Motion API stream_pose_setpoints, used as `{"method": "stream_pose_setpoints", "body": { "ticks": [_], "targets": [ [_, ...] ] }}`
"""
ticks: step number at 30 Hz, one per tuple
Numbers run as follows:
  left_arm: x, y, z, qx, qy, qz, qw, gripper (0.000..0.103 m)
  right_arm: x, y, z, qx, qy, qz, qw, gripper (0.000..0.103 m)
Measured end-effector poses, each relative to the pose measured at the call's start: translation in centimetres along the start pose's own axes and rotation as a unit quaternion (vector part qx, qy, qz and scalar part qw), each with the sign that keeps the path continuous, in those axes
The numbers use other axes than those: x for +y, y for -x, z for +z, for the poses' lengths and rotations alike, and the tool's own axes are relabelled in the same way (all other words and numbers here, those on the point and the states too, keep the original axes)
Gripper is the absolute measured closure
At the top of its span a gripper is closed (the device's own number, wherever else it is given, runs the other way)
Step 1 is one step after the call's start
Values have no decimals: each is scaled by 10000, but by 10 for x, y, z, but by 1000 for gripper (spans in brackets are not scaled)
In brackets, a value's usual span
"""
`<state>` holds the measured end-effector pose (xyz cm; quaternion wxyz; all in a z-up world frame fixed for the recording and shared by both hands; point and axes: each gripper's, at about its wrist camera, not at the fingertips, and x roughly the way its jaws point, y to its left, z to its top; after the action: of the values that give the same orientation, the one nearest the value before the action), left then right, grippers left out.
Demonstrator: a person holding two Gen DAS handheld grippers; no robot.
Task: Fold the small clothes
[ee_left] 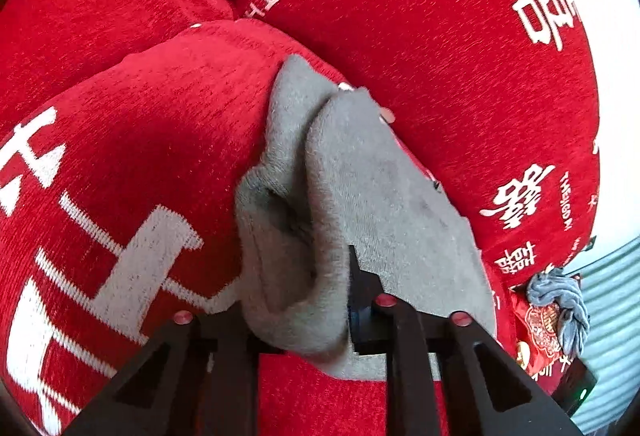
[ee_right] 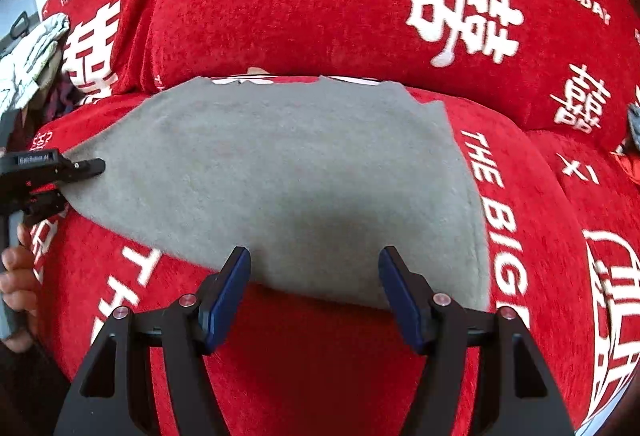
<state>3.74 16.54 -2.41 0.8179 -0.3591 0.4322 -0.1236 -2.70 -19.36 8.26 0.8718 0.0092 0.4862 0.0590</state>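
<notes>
On the red sofa cover [ee_right: 320,7] with white lettering lies a grey cloth [ee_right: 280,163], spread flat. The left gripper [ee_left: 296,300] has its fingers clamped on the cloth's bunched left edge, while the right gripper [ee_right: 314,288] hovers at the near edge, fingers [ee_right: 228,292] apart

Hidden and cut off

The grey garment [ee_left: 360,195] covers the left gripper's fingers [ee_left: 360,300]; the crumpled grey cloth [ee_left: 560,304] is too small to identify.

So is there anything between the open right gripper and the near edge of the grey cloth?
Nothing visible. The right gripper is open, with the grey cloth edge directly ahead. The left gripper pinches its far-left corner.
</notes>
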Motion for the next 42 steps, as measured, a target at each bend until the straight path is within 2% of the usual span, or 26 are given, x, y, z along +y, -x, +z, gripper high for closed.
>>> {"method": "stream_pose_setpoints", "body": {
  "ticks": [4, 6, 10, 14, 18, 19, 21, 25, 28, 30, 32, 34, 36, 38, 42],
  "targets": [
    [-2, -1, -5, -211, -164, -64, 9996, 84, 23, -14, 38, 101, -35, 433, 9990, 33],
    [-2, -1, -6, -251, -212, -36, 9995, 84, 45, -32, 69, 260, -121, 856, 9959, 32],
    [-3, 1, -9, -344, -352, 35, 9988, 84, 99, -79, 120, 637, -53, 1279, 9897, 32],
    [-2, 3, -11, -409, -424, 62, 9982, 84, 151, -135, 154, 1142, 5, 1443, 9829, 32],
    [-1, 5, -12, -436, -455, 67, 9980, 84, 186, -181, 171, 1516, -211, 1518, 9765, 32],
    [-1, 5, -12, -445, -453, 59, 9980, 84, 192, -186, 174, 1520, -220, 1508, 9766, 31],
    [-1, 5, -12, -457, -461, 69, 9979, 84, 210, -195, 180, 1489, -79, 1397, 9789, 19],
    [-5, 4, -12, -466, -489, 158, 9976, 84, 244, -209, 186, 1530, 534, 903, 9826, 18],
    [-7, 4, -12, -462, -487, 217, 9975, 84, 267, -217, 180, 1529, 1220, 431, 9797, 17],
    [-9, 4, -13, -465, -500, 248, 9974, 84, 274, -217, 179, 1496, 1358, 310, 9789, 18],
    [-11, 4, -13, -463, -510, 288, 9972, 84, 274, -216, 179, 1496, 1427, 337, 9778, 26],
    [-14, 4, -14, -472, -541, 362, 9968, 84, 271, -214, 180, 1456, 1468, 358, 9777, 40],
    [-18, 4, -15, -490, -608, 463, 9959, 84, 265, -211, 183, 1414, 1470, 348, 9784, 67],
    [-22, 5, -16, -508, -706, 595, 9944, 84, 253, -209, 186, 1451, 1348, 462, 9791, 75],
    [-26, 7, -17, -494, -803, 693, 9931, 84, 238, -205, 192, 1473, 1110, 847, 9792, 80]
  ]
}}
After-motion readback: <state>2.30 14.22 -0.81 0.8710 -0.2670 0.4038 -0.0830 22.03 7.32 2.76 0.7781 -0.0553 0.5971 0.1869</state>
